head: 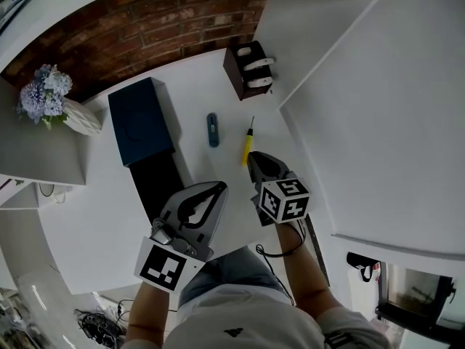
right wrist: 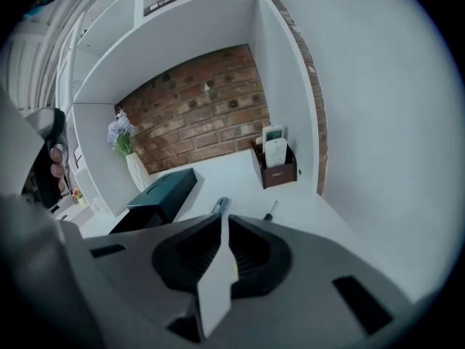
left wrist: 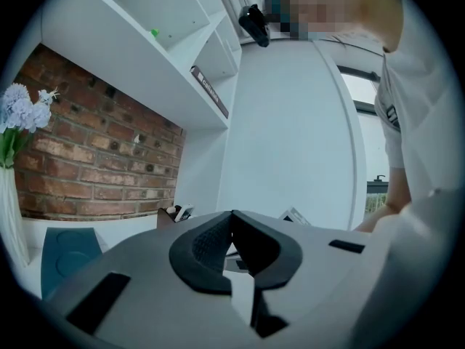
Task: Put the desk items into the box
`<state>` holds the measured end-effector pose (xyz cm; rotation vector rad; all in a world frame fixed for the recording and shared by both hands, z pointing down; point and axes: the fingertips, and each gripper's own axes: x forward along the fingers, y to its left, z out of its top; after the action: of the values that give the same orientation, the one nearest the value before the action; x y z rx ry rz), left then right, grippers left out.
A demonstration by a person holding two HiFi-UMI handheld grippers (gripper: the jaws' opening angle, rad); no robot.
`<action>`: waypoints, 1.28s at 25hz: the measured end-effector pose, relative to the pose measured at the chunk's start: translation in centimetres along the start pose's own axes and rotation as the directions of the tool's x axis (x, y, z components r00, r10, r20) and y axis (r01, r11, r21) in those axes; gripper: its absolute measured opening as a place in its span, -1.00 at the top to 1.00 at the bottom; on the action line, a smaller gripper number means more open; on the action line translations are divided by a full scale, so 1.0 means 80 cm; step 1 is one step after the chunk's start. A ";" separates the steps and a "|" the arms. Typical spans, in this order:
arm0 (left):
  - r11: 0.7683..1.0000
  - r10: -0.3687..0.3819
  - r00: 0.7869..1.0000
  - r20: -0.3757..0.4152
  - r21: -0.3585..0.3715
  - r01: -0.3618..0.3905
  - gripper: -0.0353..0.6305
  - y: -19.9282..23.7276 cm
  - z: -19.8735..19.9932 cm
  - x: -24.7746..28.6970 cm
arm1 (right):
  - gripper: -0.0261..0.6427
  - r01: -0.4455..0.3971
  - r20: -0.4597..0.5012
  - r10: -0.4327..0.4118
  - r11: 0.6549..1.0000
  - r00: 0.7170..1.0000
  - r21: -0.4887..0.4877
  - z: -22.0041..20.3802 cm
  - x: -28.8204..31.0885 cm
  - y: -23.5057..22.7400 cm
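Observation:
A yellow-handled screwdriver (head: 247,145) and a blue utility knife (head: 212,129) lie on the white desk (head: 102,217). A dark teal box lid (head: 142,118) lies to their left, with the open black box (head: 156,184) just in front of it. My right gripper (head: 252,156) hovers at the near end of the screwdriver, jaws a narrow slit apart and nothing between them. In the right gripper view (right wrist: 222,218) the knife (right wrist: 218,205) and the screwdriver's shaft (right wrist: 269,211) show just past the tips. My left gripper (head: 220,186) is shut and empty beside the black box.
A brown holder (head: 247,70) with white items stands at the back of the desk against the brick wall. A white vase of pale flowers (head: 47,97) sits at the far left. A white cabinet side (head: 378,107) bounds the desk on the right.

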<state>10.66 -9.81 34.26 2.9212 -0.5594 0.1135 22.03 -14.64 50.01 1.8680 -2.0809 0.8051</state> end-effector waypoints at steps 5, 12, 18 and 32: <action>0.999 0.015 1.000 -0.001 -0.034 -0.015 0.86 0.010 -0.007 0.002 | 0.73 0.020 -0.052 -0.019 1.000 0.998 0.020 -0.017 0.024 -0.014; 0.998 0.043 0.999 -0.006 -0.050 -0.043 0.86 0.025 -0.015 0.002 | 0.68 0.093 -0.138 -0.085 0.994 0.987 0.054 -0.042 0.054 -0.042; 0.997 0.052 0.999 -0.015 -0.059 -0.053 0.86 0.031 -0.019 0.003 | 0.63 0.128 -0.195 -0.110 0.988 0.975 0.082 -0.056 0.071 -0.055; 0.996 0.071 0.997 -0.022 -0.055 -0.072 0.86 0.037 -0.024 -0.002 | 0.58 0.137 -0.268 -0.106 0.985 0.958 0.101 -0.064 0.093 -0.051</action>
<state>9.35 -12.17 36.54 2.8437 -0.6540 0.1332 23.86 -18.27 59.04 1.8130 -1.7753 1.0990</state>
